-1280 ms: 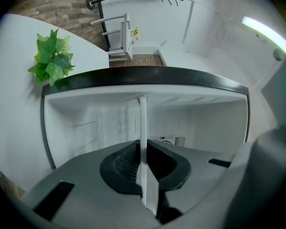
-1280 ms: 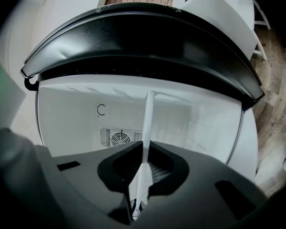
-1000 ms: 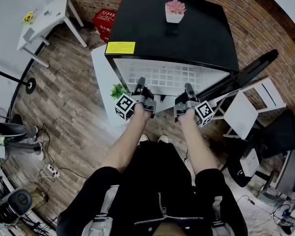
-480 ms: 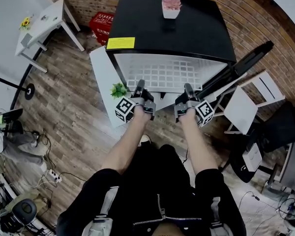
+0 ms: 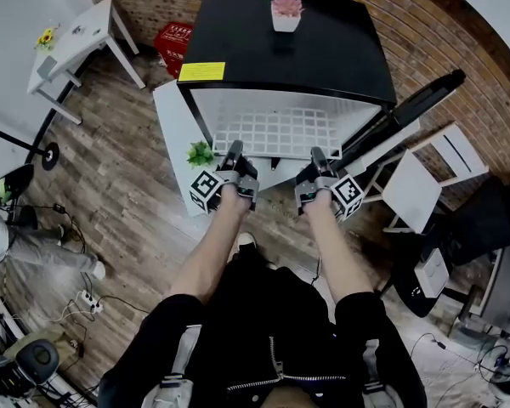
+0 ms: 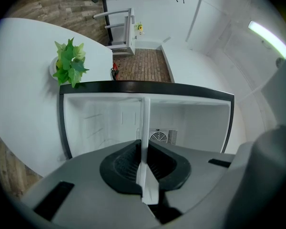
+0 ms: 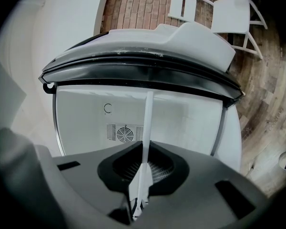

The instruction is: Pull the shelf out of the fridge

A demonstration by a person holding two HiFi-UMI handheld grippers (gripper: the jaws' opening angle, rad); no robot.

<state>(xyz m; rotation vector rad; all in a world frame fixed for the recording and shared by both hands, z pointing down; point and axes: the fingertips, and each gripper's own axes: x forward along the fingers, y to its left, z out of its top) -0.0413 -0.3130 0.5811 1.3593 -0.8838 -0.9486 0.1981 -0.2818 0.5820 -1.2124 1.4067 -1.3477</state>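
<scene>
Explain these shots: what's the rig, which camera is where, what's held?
No robot: a person holds a two-jaw gripper in each hand. The head view looks down from the person's head at an open fridge with a potted plant on top. The other two views come from cameras on the grippers, looking along their jaws. The left gripper and right gripper are both shut on the front edge of the wire shelf, which sticks partway out and shows edge-on between the jaws.

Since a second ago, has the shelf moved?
Yes. The shelf has slid further out; its front edge now sits farther from the fridge front.
</scene>
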